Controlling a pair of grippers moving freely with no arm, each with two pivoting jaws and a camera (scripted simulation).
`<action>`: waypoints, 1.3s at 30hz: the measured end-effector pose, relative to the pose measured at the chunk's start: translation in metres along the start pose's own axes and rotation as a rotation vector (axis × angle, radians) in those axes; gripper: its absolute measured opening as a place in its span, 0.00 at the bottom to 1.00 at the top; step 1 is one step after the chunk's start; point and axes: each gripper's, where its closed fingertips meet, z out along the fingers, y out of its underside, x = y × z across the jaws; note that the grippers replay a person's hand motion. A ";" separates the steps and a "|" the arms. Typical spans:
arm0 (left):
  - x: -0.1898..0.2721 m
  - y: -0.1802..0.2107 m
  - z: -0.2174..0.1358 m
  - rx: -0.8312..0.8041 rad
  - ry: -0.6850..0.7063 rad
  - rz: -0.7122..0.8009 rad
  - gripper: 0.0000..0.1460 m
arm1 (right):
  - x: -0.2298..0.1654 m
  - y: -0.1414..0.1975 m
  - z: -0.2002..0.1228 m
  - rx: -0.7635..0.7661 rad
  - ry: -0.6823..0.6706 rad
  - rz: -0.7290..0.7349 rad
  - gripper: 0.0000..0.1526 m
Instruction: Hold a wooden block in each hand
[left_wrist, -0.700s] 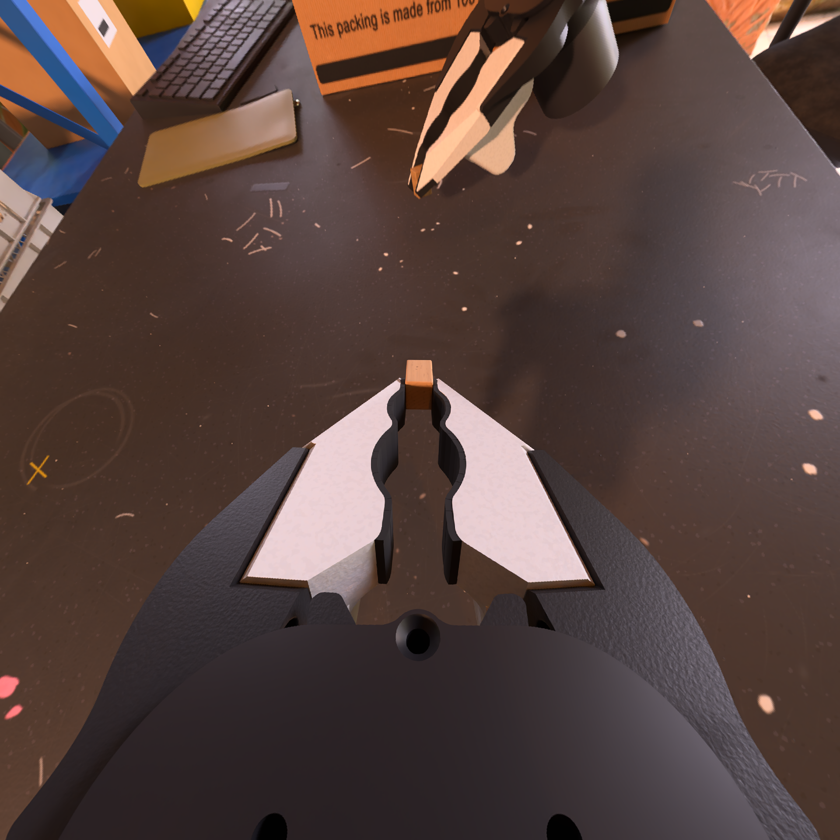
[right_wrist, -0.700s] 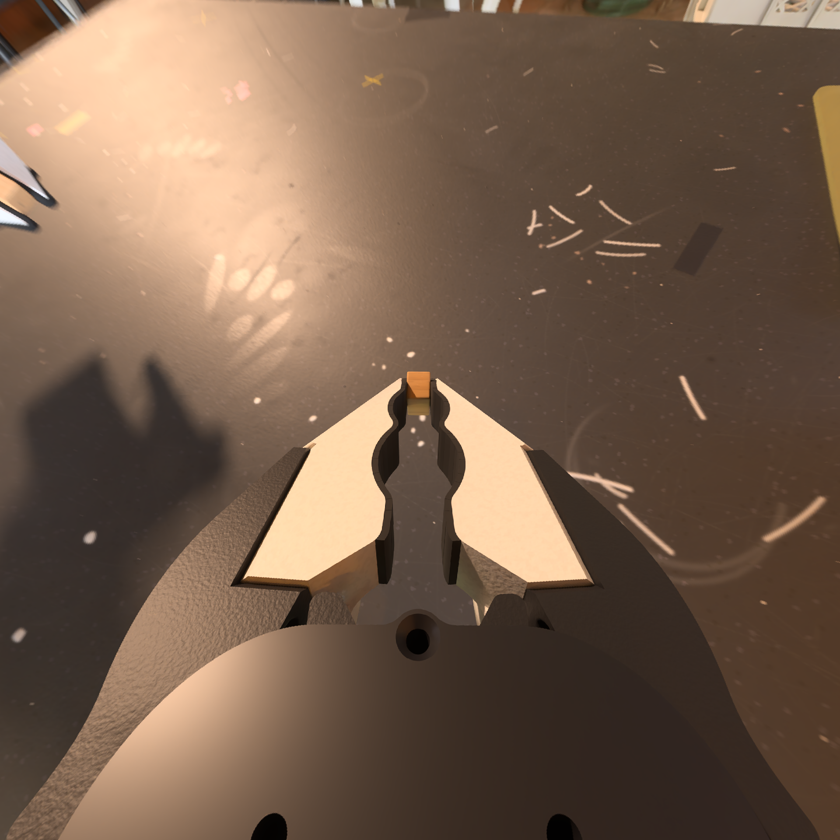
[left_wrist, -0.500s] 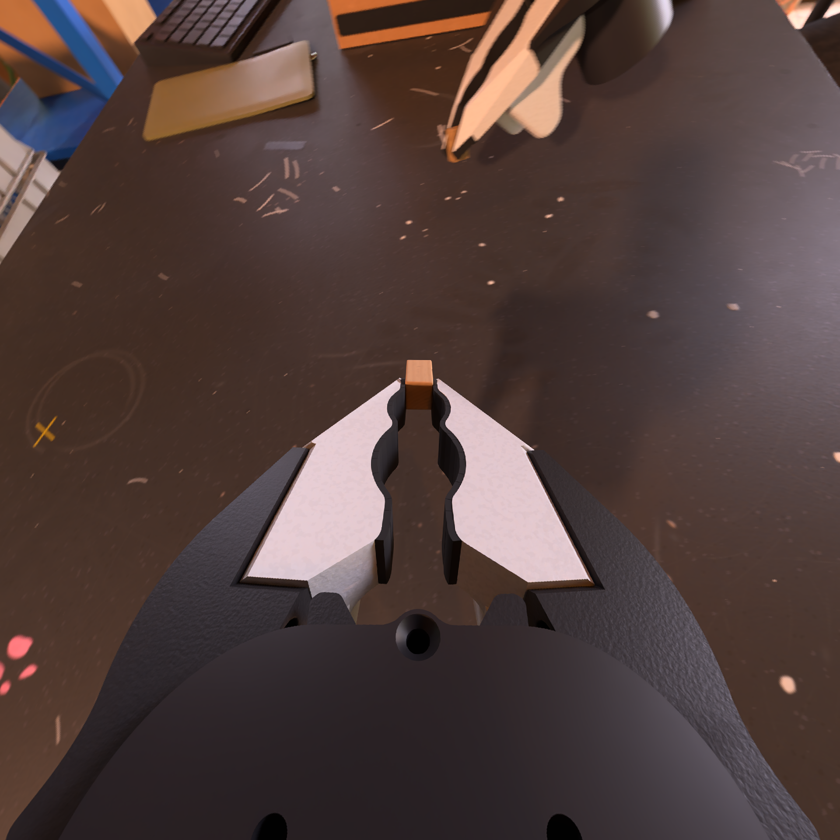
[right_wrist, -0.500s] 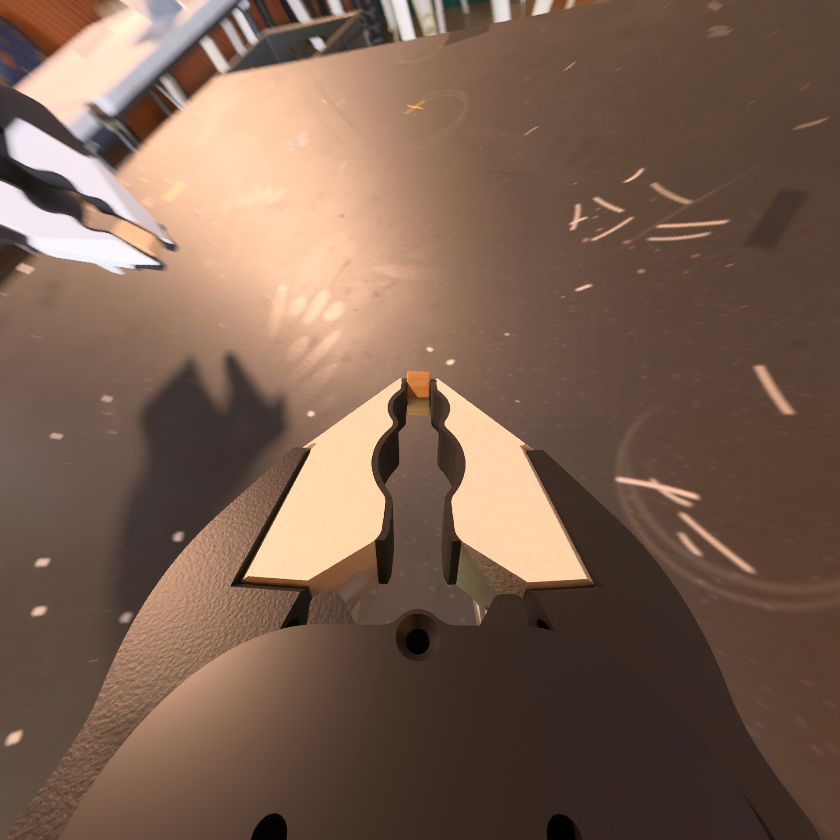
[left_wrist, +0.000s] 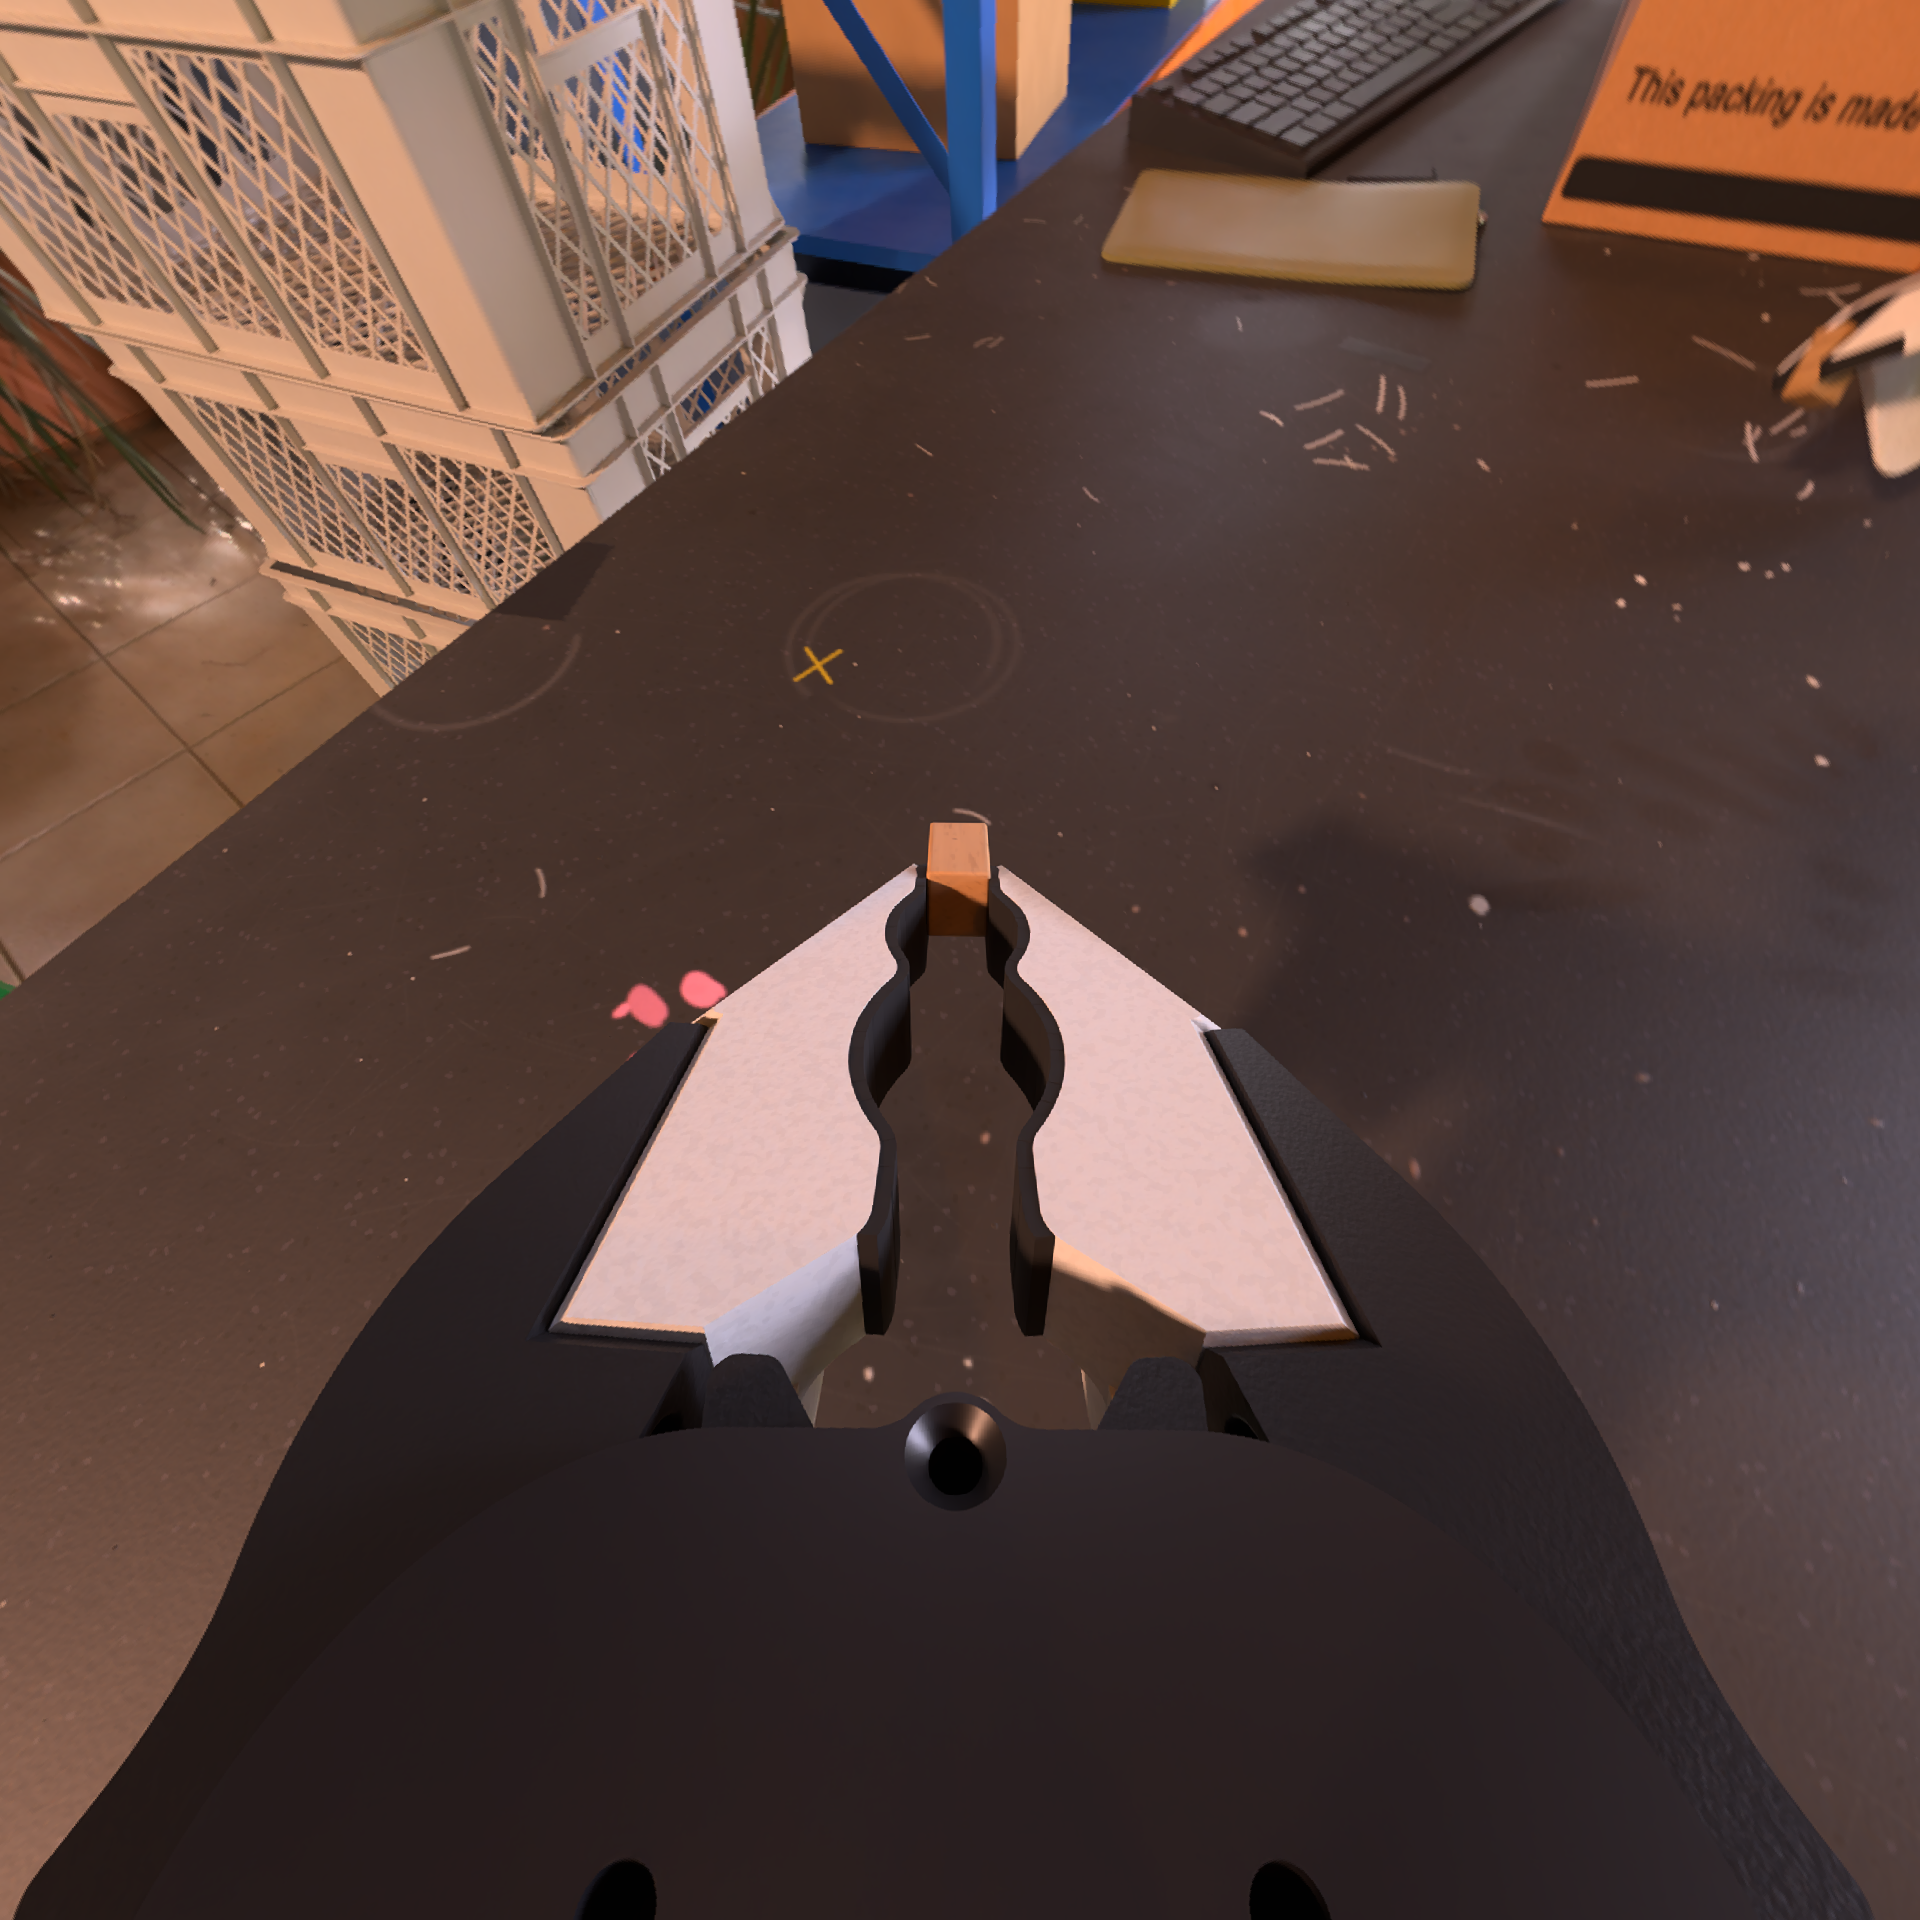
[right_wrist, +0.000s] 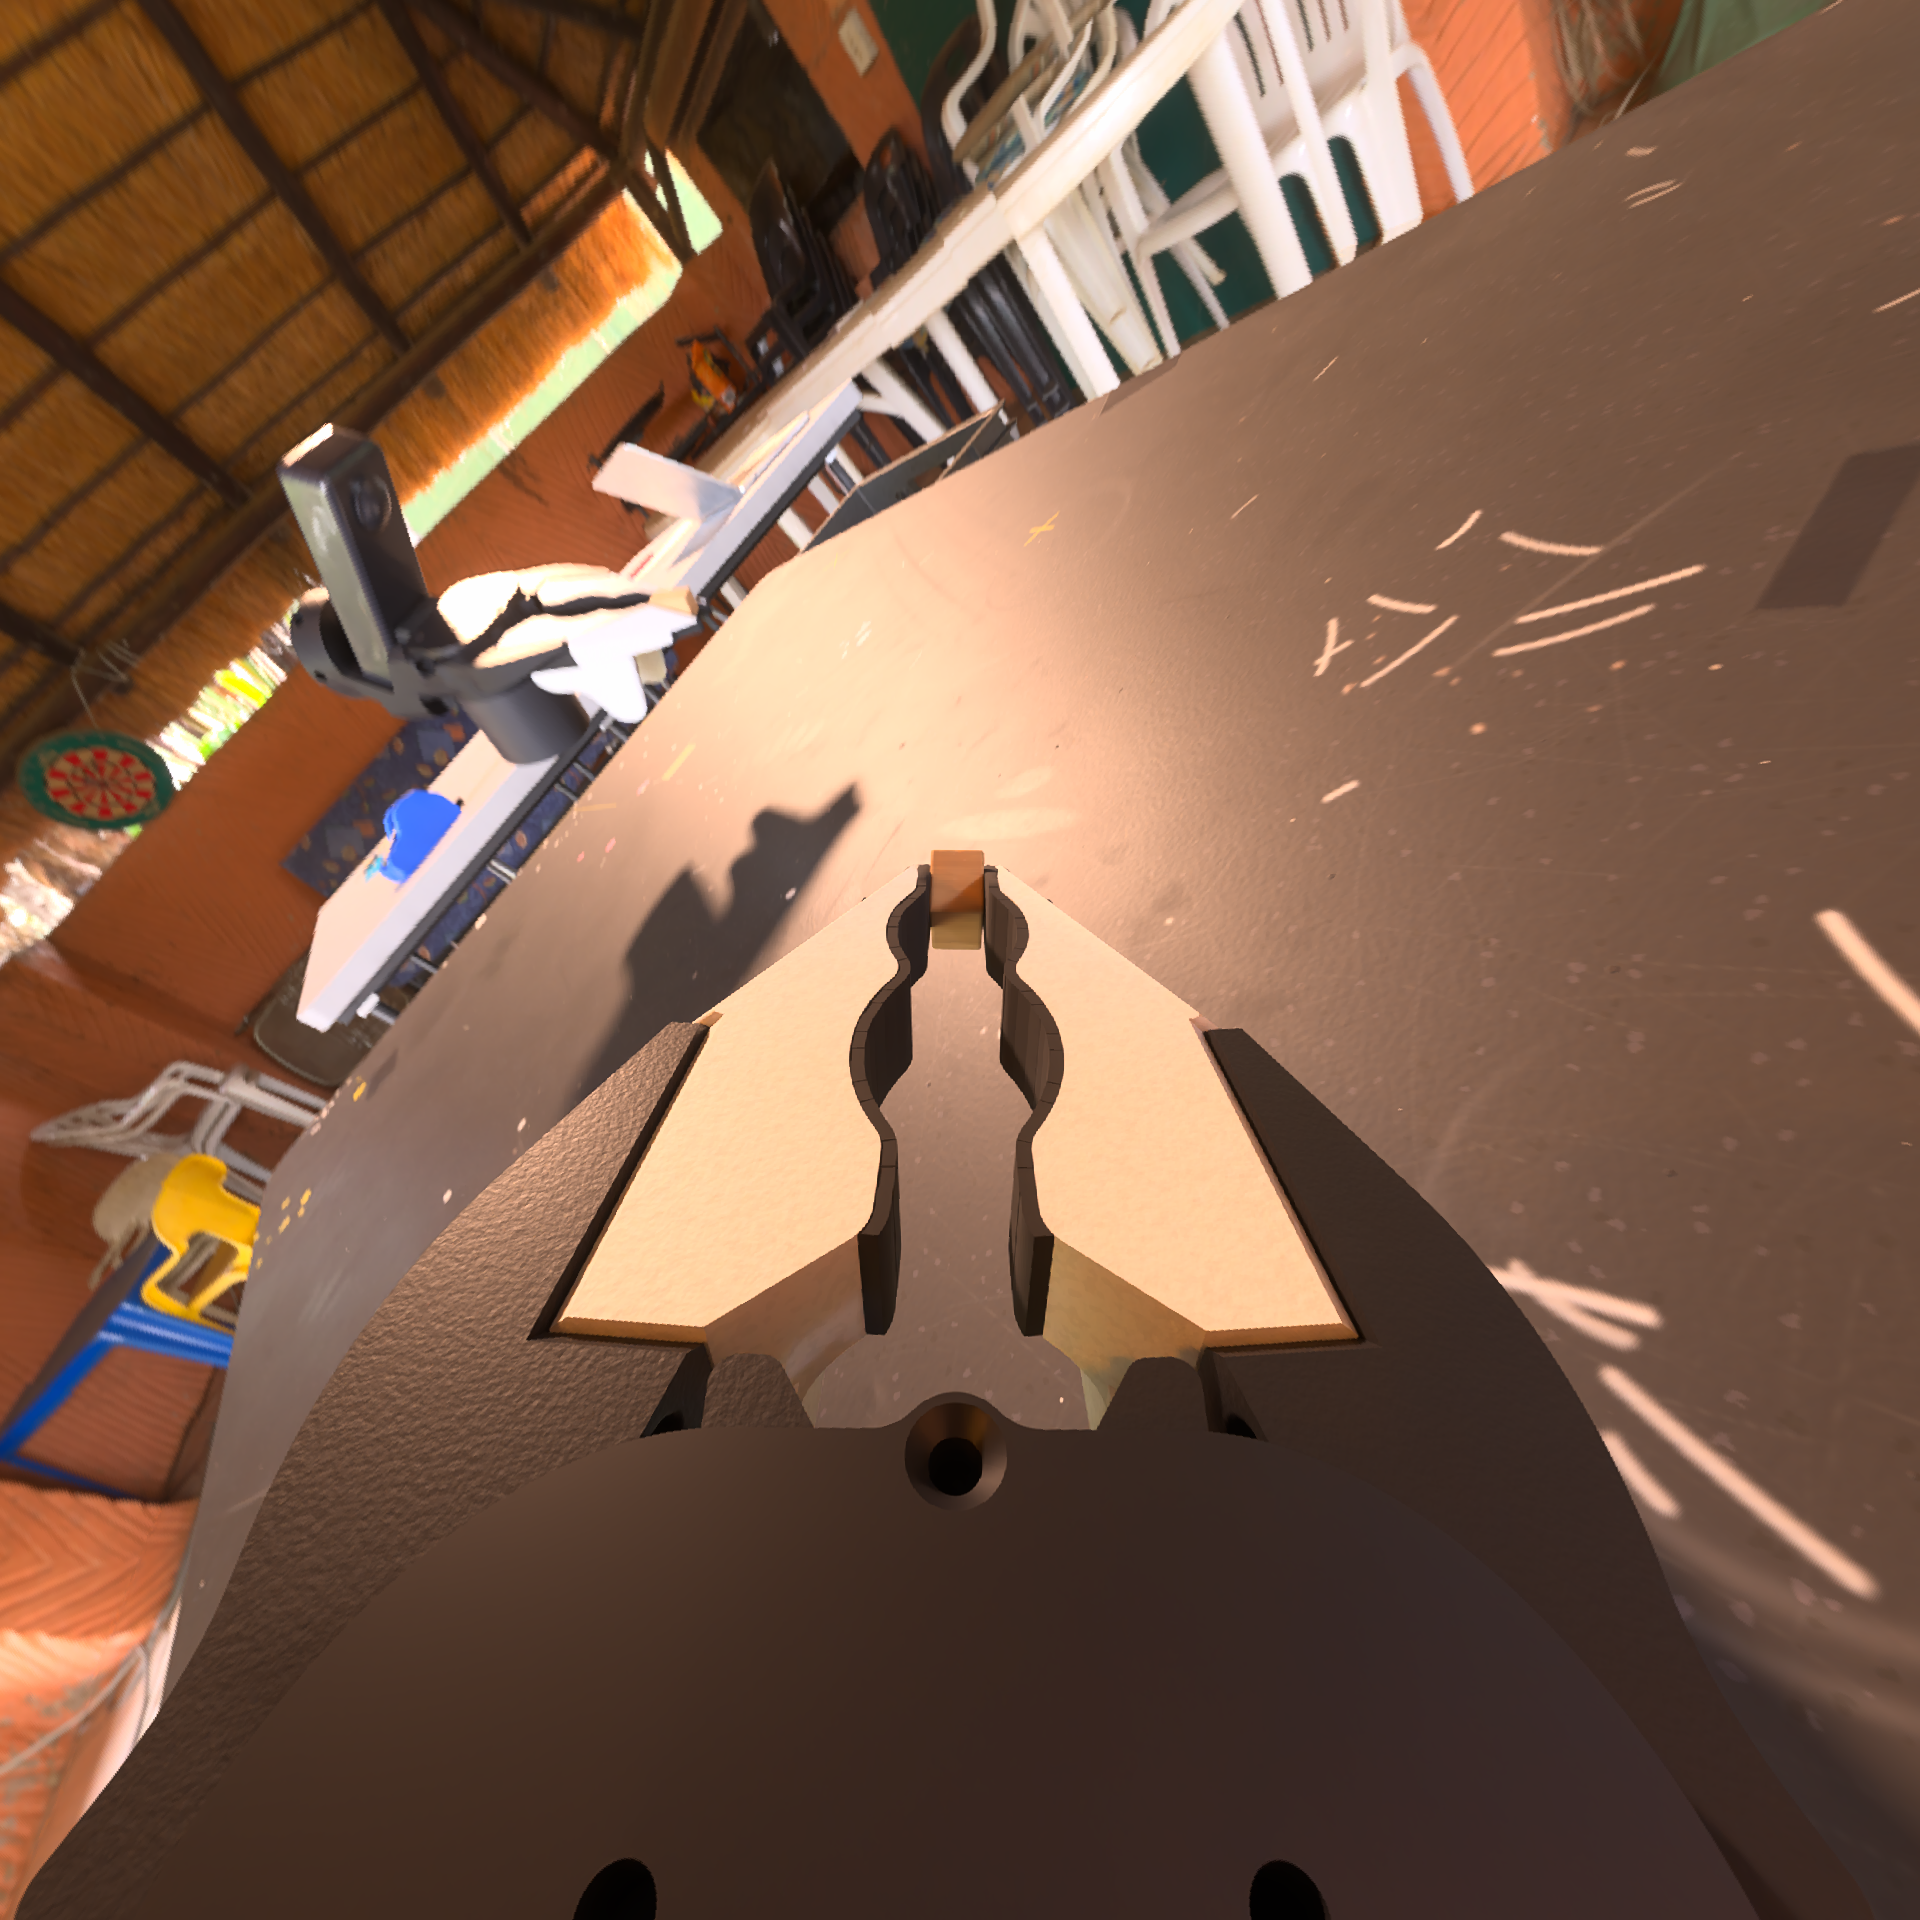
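Wooden block (left_wrist: 957, 879), small and orange-brown, sits pinched between the fingertips of the left tool (left_wrist: 957, 883); its far end projects just past the tips, and the jaws stand narrow, closed on its two sides. The block hangs above the dark table (left_wrist: 1351, 831), apart from the surface. On the table just left of the tool lie two pink spots (left_wrist: 665, 995); farther off is a yellow cross (left_wrist: 819, 665) inside a faint chalk circle. At the far right edge the right tool (left_wrist: 1813, 379) appears, tips toward the table, a second block showing at its tips. Along the far side lie a tan pad (left_wrist: 1294, 229), a black keyboard (left_wrist: 1320, 78) and an orange carton (left_wrist: 1756, 135). Beyond the left table edge stand stacked white lattice crates (left_wrist: 395, 260) on a tiled floor.

In the right wrist view, the right tool's (right_wrist: 957, 899) jaws are likewise narrow, clamped on a second wooden block (right_wrist: 957, 896), which is held clear of the table (right_wrist: 1455, 883). Pale scratch marks (right_wrist: 1507, 613) cross the table to the far right. To the far left the left tool (right_wrist: 681, 605) is seen from the side, above the table's edge, its shadow (right_wrist: 727, 904) falling on the surface nearer in. Beyond are white plastic chairs (right_wrist: 1247, 135), a thatched roof (right_wrist: 260, 208) and a dartboard (right_wrist: 96, 781) on an orange wall.
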 end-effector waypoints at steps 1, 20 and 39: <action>-0.003 -0.002 0.001 0.006 -0.003 -0.014 0.06 | -0.002 0.003 0.002 -0.017 -0.001 -0.016 0.06; 0.012 -0.009 0.020 0.006 0.034 0.069 0.06 | -0.004 0.013 0.010 -0.094 -0.010 -0.029 0.06; 0.013 -0.002 0.025 -0.022 0.046 0.071 0.06 | -0.005 0.009 0.007 -0.069 -0.022 -0.016 0.06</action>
